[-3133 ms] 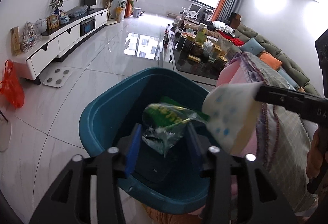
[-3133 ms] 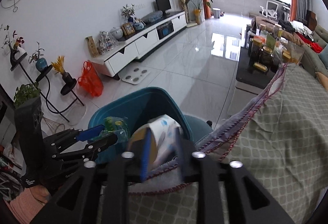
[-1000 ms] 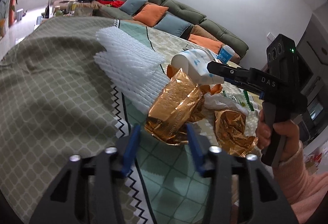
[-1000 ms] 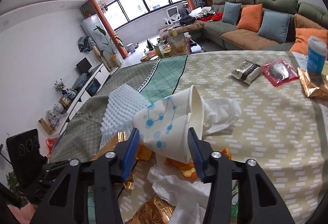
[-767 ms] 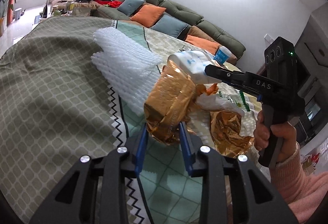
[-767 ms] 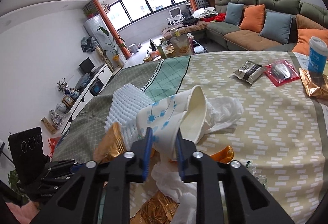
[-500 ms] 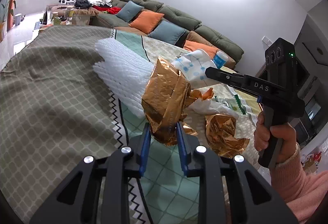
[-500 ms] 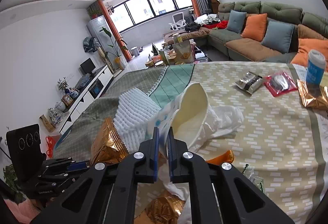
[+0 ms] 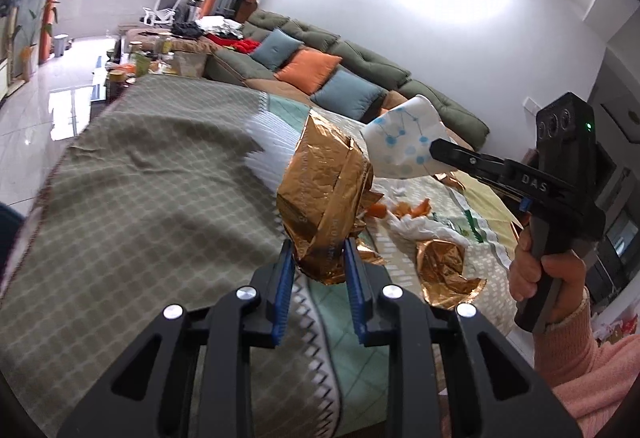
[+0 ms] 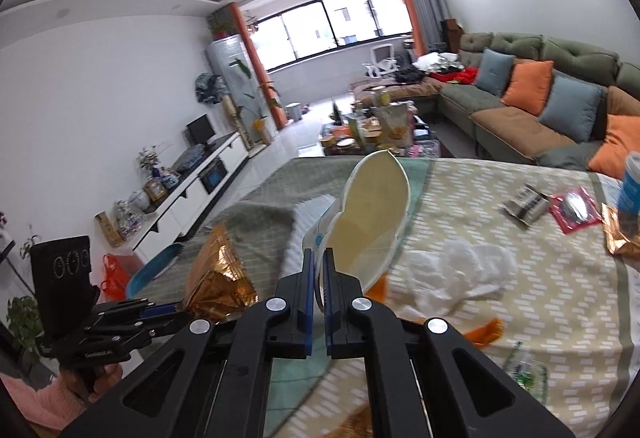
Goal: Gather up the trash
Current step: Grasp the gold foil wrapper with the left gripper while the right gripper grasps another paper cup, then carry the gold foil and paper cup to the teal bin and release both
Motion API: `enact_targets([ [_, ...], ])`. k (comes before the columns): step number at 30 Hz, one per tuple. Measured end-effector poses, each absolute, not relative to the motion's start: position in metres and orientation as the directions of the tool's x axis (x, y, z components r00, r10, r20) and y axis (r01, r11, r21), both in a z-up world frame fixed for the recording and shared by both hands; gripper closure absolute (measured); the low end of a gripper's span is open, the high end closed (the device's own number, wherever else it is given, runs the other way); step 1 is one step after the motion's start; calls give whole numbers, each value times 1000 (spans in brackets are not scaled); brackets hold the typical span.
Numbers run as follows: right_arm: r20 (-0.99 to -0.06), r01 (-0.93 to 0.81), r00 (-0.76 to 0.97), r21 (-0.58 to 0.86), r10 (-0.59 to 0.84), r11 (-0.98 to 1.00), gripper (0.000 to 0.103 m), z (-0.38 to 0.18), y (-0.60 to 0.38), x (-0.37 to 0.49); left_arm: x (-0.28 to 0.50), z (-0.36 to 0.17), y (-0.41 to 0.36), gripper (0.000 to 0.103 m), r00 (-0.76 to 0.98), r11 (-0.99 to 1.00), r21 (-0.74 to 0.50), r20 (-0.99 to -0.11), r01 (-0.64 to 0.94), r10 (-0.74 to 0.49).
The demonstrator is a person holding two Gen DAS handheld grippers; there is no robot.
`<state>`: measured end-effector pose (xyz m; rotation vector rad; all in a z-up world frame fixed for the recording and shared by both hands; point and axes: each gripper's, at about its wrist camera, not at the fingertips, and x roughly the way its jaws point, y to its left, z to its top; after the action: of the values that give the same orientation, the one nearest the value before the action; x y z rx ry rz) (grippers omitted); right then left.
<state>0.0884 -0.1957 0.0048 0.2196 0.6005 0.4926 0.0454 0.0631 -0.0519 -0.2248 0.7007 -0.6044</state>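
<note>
both grippers are loaded and lifted off the table. left gripper is clamped on a crumpled gold foil wrapper, gripped at its lower end so the wrapper's length stands up and away from the pads. right gripper is pinched nearly shut on the flattened wall of a paper cup, whose long axis runs forward from the pads with its squashed mouth facing the camera. in the left view the cup hangs just right of the wrapper, close but apart.

the teal bin shows only as a rim past the table's left edge, beyond the left gripper. so the left hand is nearer the bin and the right must cross further. more foil, peel and white tissue lie on the cloth below.
</note>
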Motion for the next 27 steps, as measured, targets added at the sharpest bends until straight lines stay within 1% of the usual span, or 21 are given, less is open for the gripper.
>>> enact_targets([
  [9,-477,-511,630,341,613,789,99,7,-138,94,31,-43,115,77,697,870,-369,-527,328,-486],
  [19,-487,-636,507,346,712,690,99,-1,-56,105,15,-43,198,77,782,925,-362,-540,120,-313],
  [27,-492,-714,428,330,758,617,99,1,0,115,8,-49,254,77,804,933,-359,-563,-29,-192],
])
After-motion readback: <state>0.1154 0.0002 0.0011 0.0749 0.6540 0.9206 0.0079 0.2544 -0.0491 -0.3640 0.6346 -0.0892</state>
